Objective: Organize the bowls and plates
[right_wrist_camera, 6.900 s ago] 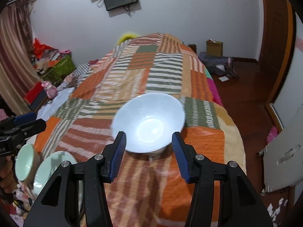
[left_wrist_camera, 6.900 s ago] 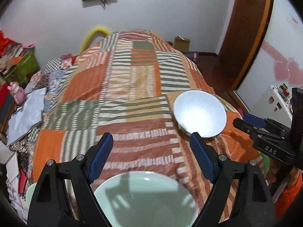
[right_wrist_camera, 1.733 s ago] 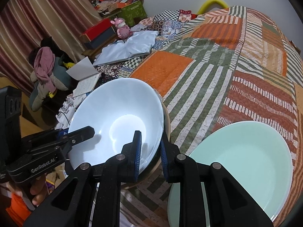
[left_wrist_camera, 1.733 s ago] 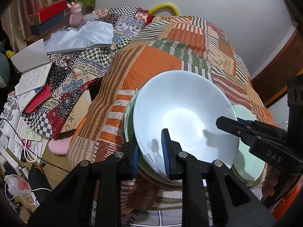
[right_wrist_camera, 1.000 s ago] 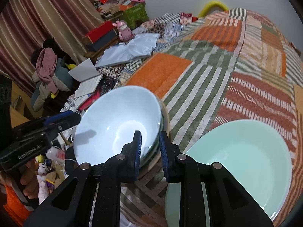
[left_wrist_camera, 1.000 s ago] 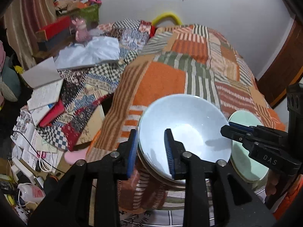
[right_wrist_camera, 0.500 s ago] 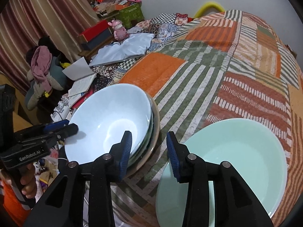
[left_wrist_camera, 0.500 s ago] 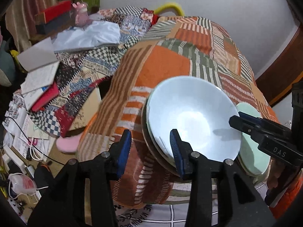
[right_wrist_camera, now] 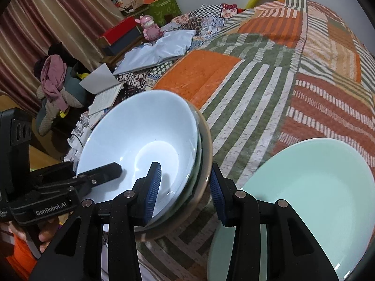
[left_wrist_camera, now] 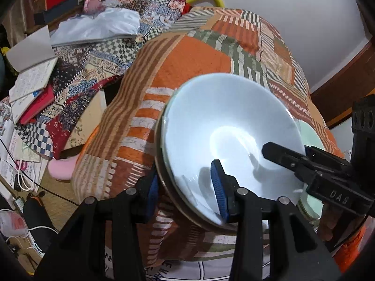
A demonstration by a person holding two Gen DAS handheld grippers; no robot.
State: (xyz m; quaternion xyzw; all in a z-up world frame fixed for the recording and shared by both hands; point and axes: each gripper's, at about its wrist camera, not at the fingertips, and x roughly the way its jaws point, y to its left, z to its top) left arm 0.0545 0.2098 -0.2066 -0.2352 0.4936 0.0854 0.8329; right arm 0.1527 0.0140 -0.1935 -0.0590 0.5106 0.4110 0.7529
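The white bowl [right_wrist_camera: 140, 145] sat nested on the stack [right_wrist_camera: 204, 154] at the bed's near left edge, the green plate [right_wrist_camera: 304, 187] just right of it. Both grippers, left [left_wrist_camera: 185, 187] and right [right_wrist_camera: 185, 182], stood apart, straddling the stack's rim. Best to draw them back level, touching nothing, as the soft quilt [right_wrist_camera: 257, 70] could tip the pile
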